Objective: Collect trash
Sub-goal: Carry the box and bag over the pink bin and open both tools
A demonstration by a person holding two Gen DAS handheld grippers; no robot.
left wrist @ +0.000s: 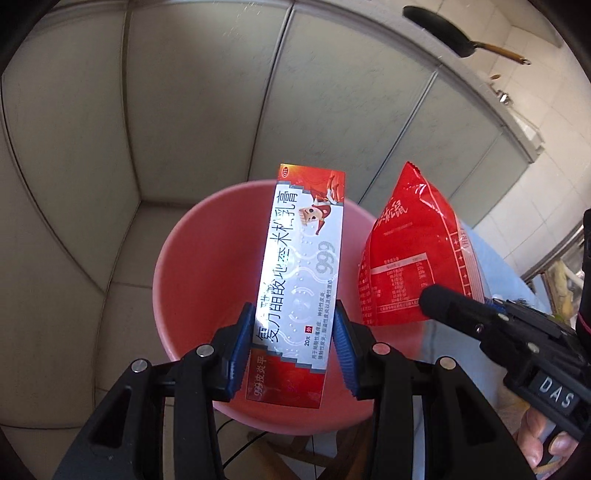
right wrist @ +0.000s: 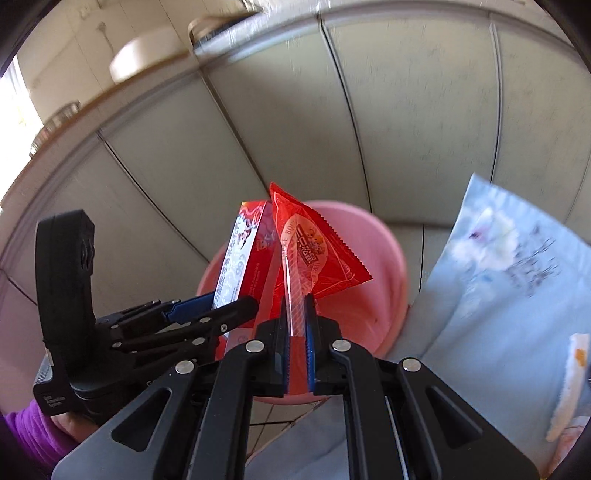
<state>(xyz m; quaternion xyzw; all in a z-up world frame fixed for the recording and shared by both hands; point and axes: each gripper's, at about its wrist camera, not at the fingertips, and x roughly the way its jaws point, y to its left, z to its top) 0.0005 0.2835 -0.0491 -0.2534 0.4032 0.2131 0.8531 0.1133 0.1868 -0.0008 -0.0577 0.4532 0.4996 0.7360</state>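
Trash is in both our grippers, held over a pink bucket (left wrist: 177, 258) that fills the lower middle of both views. In the left wrist view our left gripper (left wrist: 293, 343) clamps a long, flat cardboard box (left wrist: 299, 280), glossy red and white with dark printed characters and a small cartoon figure near its top end. The ribbed blue pads (left wrist: 240, 347) press against the box's two long edges near its lower end, jaws set to the box's width, and the box stands up across the bucket's round opening.

To the right of it in that view sits a puffy red snack bag (left wrist: 413, 251) of shiny foil with a crimped top edge and a printed table on its back. Our right gripper (right wrist: 297, 328) pinches this bag by its bottom seam, jaws nearly together with only the thin foil between the blue pads. In the right wrist view the bag rises from the centre of the frame as a pointed shape with a serrated edge, just beside the cardboard box, which appears left of it.

The bucket is smooth plastic with a rounded rim. Behind it, across the upper part of both frames, run flat pale cabinet doors (left wrist: 184, 92) with dark seams. A black frying pan (left wrist: 439, 31) with a wooden handle shows at the upper right of the left view. A light blue patterned cloth (right wrist: 498, 295) lies blurred at the right of the right view.
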